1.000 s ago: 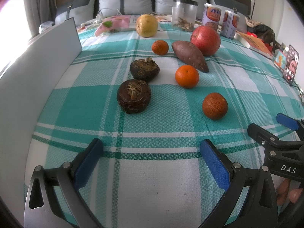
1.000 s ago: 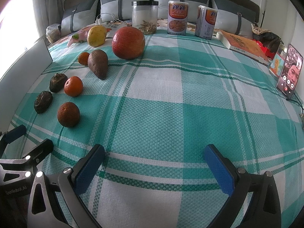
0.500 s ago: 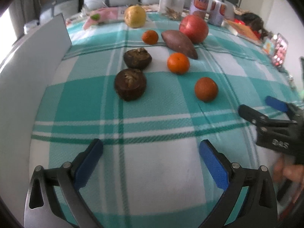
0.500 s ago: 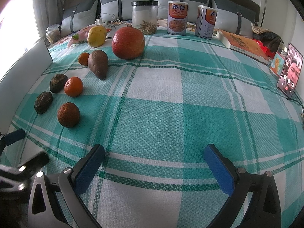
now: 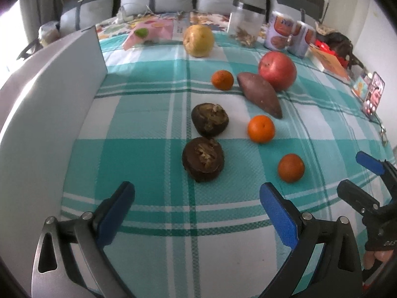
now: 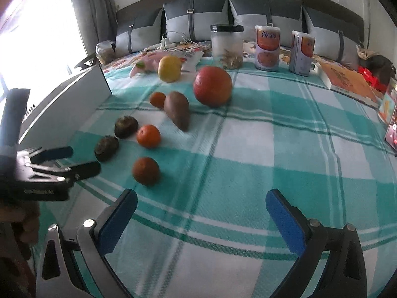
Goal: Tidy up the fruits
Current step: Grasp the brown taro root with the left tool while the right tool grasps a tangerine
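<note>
Partly hidden behind the sweet potato [image 6: 177,110], a small orange [image 6: 157,99].

**Almost no readable text**

The two cans [image 6: 267,49] far across the bed carry printed labels, but the characters are too blurred to read. White lettering on the side of the left gripper [image 6: 64,164] and of the right gripper [image 5: 367,181] is too small and cut off to make out.
</note>
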{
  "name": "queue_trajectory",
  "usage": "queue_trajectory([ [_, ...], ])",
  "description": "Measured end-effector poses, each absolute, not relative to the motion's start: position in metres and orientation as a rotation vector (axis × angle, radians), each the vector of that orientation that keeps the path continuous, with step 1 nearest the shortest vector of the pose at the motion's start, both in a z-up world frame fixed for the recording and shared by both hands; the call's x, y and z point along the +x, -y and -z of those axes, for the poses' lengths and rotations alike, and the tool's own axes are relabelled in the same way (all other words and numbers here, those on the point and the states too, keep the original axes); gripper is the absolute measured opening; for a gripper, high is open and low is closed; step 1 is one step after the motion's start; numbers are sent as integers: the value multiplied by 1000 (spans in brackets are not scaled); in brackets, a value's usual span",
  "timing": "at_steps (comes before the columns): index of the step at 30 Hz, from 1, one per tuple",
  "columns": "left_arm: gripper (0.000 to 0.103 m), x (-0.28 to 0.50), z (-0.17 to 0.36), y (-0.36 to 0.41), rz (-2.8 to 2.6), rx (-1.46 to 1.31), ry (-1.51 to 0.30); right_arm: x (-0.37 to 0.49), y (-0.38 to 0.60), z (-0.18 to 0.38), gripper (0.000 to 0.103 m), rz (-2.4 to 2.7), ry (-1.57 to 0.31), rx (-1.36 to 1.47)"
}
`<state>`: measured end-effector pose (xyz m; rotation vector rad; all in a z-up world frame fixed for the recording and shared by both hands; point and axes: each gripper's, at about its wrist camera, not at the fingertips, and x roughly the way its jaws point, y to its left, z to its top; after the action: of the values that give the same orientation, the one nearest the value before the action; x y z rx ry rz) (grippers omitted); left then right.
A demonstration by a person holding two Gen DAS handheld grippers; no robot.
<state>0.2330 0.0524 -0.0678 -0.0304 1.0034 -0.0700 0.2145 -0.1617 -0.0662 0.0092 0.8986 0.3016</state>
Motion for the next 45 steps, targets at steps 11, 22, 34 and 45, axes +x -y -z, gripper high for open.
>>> queue_trajectory([
  [11,101,227,59,-44,60,4,-1005,210,151,54,102,-319,-923,-16],
  [22,100,232,56,-70,126,-87,-992,213,155,51,101,-357,-934,-11],
  [34,100,258,71,-50,206,-16,-998,234,135,66,79,-463,-1023,7],
  [45,69,270,84,-51,235,-10,-1010,253,118,80,64,-526,-1066,-6],
])
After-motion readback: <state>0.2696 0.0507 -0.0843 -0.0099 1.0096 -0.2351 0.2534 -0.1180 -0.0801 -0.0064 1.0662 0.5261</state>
